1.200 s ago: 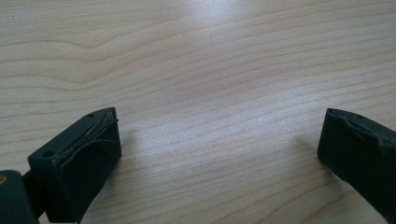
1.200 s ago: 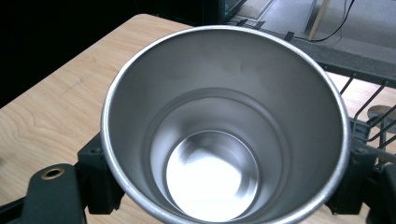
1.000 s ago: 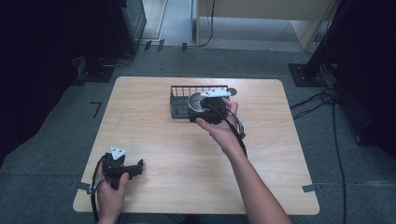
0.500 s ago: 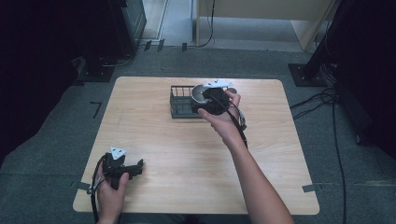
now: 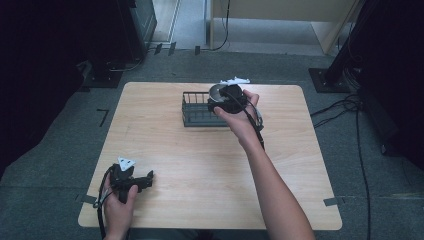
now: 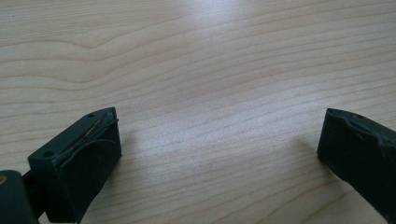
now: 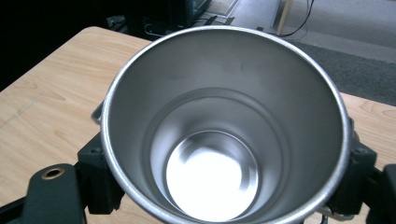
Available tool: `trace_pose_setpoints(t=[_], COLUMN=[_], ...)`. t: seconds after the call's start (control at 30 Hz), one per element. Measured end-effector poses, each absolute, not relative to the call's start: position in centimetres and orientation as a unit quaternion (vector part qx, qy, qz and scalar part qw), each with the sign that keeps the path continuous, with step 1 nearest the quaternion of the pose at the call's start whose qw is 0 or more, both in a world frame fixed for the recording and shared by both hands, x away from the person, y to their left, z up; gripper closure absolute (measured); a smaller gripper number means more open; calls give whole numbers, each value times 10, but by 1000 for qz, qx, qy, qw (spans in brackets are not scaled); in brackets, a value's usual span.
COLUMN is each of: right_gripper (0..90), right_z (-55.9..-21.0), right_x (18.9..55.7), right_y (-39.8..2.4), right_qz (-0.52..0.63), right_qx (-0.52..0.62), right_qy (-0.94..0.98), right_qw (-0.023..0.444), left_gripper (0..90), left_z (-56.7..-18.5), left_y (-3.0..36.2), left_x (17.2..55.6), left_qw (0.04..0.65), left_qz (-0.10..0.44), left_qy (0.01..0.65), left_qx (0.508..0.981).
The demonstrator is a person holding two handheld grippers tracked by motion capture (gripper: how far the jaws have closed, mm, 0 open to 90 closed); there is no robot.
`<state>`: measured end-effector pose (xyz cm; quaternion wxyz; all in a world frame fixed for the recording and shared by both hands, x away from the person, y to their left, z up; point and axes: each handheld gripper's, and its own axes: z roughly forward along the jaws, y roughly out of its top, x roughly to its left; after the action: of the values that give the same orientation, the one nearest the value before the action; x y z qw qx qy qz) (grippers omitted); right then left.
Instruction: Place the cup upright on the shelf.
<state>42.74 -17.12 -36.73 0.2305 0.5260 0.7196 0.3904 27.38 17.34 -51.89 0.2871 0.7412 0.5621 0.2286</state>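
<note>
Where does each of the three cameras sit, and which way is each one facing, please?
High view: above the person's side, looking forward and down on the table; both forearms show.
Left gripper view: on the left gripper, facing bare tabletop between wide-apart jaws.
Right gripper view: on the right gripper, looking into the steel cup.
Shared: the cup.

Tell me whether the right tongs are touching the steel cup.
Touching. In the right gripper view the right tongs have a jaw pressed against each side of the steel cup, holding it with no gap.
</note>
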Motion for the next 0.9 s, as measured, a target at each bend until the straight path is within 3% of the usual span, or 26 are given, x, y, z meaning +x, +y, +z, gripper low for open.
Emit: trace_pose_setpoints(t=[0.9], right_gripper=[182], right_z=[-378], right_x=[464], right_y=[-166], right_qz=[378], right_qx=[543], right_qy=[708], right_qw=[246], left_gripper=[0], left_z=[-519], left_y=[173], left_x=[274], left_qw=[290], left_qz=[227], left_qy=[561], left_qx=[742])
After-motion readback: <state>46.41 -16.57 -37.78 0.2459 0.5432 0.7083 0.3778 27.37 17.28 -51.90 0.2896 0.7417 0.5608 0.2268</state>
